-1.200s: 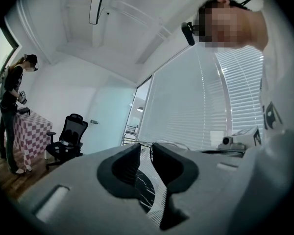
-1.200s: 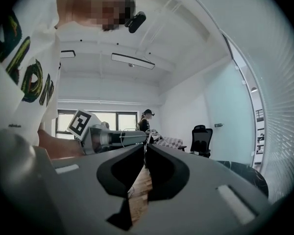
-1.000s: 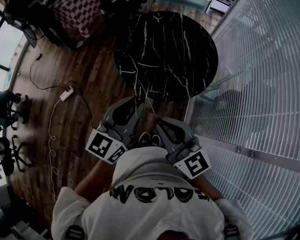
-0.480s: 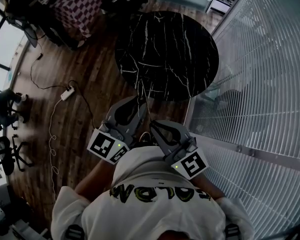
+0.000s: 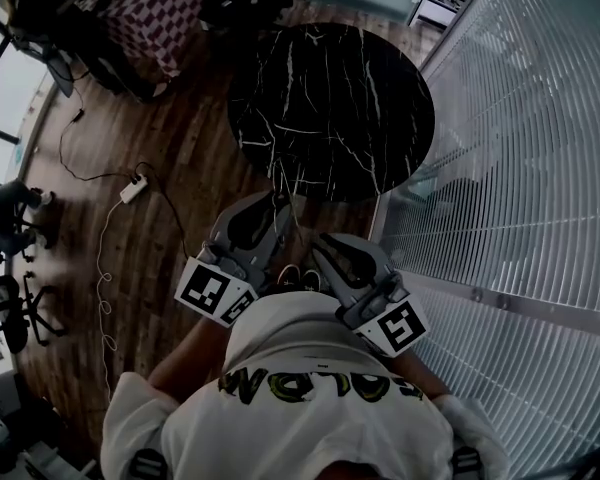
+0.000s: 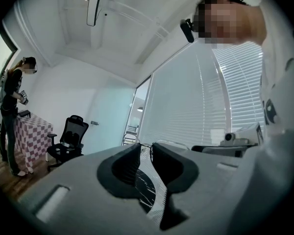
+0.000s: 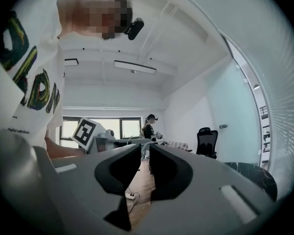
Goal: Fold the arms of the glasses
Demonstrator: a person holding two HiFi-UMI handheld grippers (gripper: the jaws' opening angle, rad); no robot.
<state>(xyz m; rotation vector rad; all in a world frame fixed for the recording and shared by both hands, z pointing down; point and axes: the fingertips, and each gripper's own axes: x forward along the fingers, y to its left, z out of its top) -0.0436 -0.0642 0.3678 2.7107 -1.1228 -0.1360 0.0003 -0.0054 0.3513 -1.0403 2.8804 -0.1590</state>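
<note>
Close in front of the person's white shirt [image 5: 310, 358], the left gripper [image 5: 280, 200] and the right gripper [image 5: 316, 240] point forward and slightly toward each other, well above the wooden floor [image 5: 170, 158]. Between their tips hang the glasses [image 5: 296, 208], which show only as thin wire lines just short of the near edge of the round black marble table [image 5: 330, 108].

In the left gripper view the left gripper [image 6: 146, 146] has its jaws drawn narrow, with thin wire of the glasses [image 6: 142, 145] pinched at the tips. In the right gripper view the right gripper [image 7: 144, 147] is likewise nearly closed on a pale wire of the glasses [image 7: 146, 145]. Which part of the frame each one grips cannot be told.

A white power strip [image 5: 132, 188] lies on the floor to the left.
</note>
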